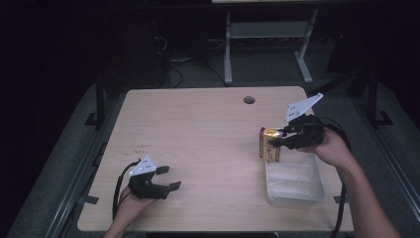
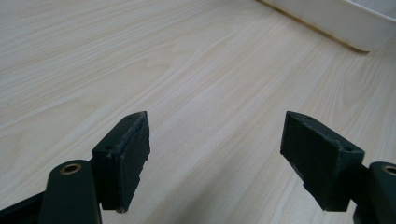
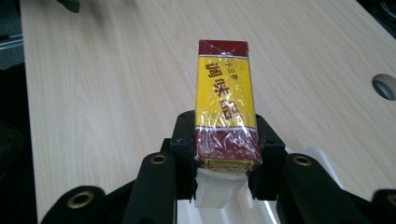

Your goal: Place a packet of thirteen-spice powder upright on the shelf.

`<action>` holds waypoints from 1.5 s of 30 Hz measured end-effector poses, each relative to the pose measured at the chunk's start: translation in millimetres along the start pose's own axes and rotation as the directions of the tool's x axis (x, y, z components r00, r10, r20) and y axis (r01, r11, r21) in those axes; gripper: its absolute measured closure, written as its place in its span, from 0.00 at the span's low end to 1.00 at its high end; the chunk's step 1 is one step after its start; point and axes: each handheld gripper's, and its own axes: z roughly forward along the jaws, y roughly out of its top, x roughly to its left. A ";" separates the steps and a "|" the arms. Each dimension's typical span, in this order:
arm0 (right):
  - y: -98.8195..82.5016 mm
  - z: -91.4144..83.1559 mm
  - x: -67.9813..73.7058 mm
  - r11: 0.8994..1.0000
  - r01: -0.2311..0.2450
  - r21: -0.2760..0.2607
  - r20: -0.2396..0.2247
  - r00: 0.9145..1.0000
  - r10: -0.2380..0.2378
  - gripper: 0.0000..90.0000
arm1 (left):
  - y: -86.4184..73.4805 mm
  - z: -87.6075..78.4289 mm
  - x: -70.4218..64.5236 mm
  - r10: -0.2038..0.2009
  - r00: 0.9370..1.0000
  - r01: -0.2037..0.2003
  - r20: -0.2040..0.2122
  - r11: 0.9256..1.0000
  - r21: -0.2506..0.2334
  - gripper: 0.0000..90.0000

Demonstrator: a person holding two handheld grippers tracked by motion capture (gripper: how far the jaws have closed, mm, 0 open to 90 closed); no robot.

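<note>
Right gripper had its jaws clamped on the yellow-and-red box, held just above the clear tub's far rim; left gripper rested jaws wide, well apart from the tub on the desk.

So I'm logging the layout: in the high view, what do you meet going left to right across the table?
Left gripper, open → yellow and red box, clamped by the right gripper → clear plastic container, starting just right of the box's left edge.
</note>
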 end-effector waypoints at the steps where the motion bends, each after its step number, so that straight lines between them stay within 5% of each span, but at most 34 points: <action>1: -1.5 -1.0 -2.7 1.000 -0.004 -0.001 0.005 1.000 0.004 0.75 | 0.0 -0.1 0.3 -0.001 1.000 0.001 0.000 1.000 -0.002 0.26; 19: -22.3 8.0 -15.9 0.997 -0.041 0.064 0.034 0.999 0.039 0.75 | 0.4 2.1 -0.6 -0.011 1.000 0.011 0.005 1.000 -0.005 0.26; 31: -42.0 37.6 -19.8 0.989 -0.085 0.120 0.023 0.996 0.083 0.74 | 0.2 1.2 1.0 -0.014 1.000 0.014 0.001 1.000 -0.006 0.26; 45: -52.1 32.7 -18.6 0.984 -0.140 0.111 0.075 0.988 0.132 0.67 | 0.5 3.1 0.6 -0.018 1.000 0.018 0.005 1.000 -0.005 0.26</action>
